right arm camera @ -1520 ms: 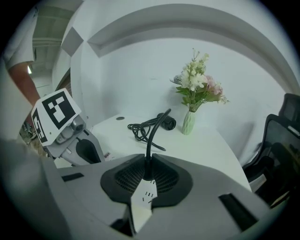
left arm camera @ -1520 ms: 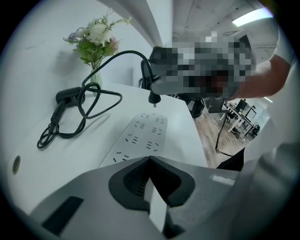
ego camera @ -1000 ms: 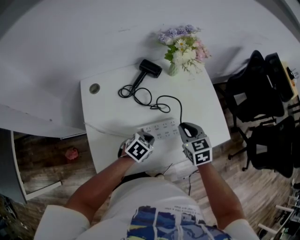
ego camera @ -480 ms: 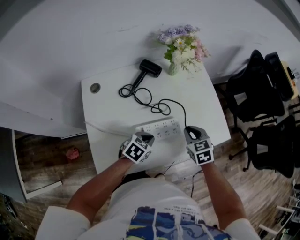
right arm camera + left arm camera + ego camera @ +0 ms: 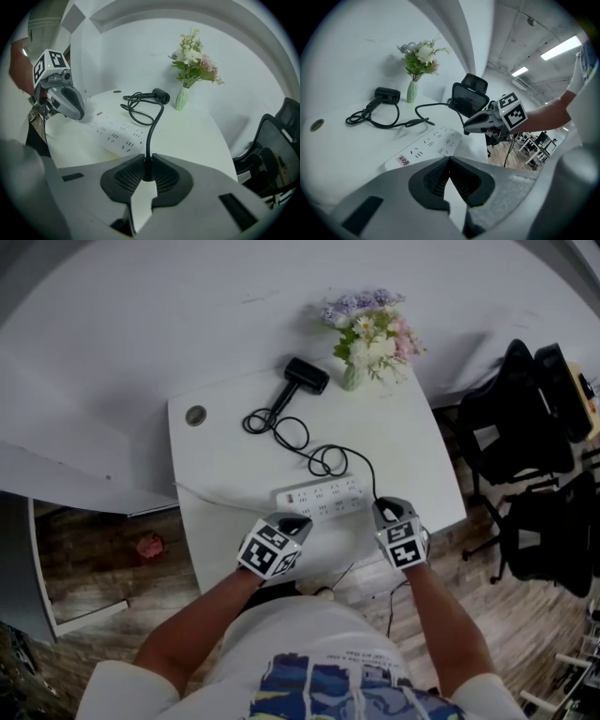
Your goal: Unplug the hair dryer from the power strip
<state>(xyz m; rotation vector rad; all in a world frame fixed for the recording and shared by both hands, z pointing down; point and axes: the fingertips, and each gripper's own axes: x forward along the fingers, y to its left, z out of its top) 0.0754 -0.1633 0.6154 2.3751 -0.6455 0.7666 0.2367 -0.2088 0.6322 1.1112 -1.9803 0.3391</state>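
A black hair dryer lies at the back of the white table, its black cord coiled toward the white power strip. My right gripper hangs just off the strip's right end, shut on the cord's black plug, which is out of the sockets. The cord rises from the jaws toward the dryer. Over the strip's near left end, my left gripper is shut with nothing in it. Its tips meet.
A vase of flowers stands at the back right, beside the dryer. A round cable hole sits at the back left corner. Black office chairs stand right of the table. The strip's white lead runs off to the left.
My right gripper has drawn away from the strip's right end, down and toward the near edge, taking the plug and cord with it. My left gripper has pulled back a little from the strip.
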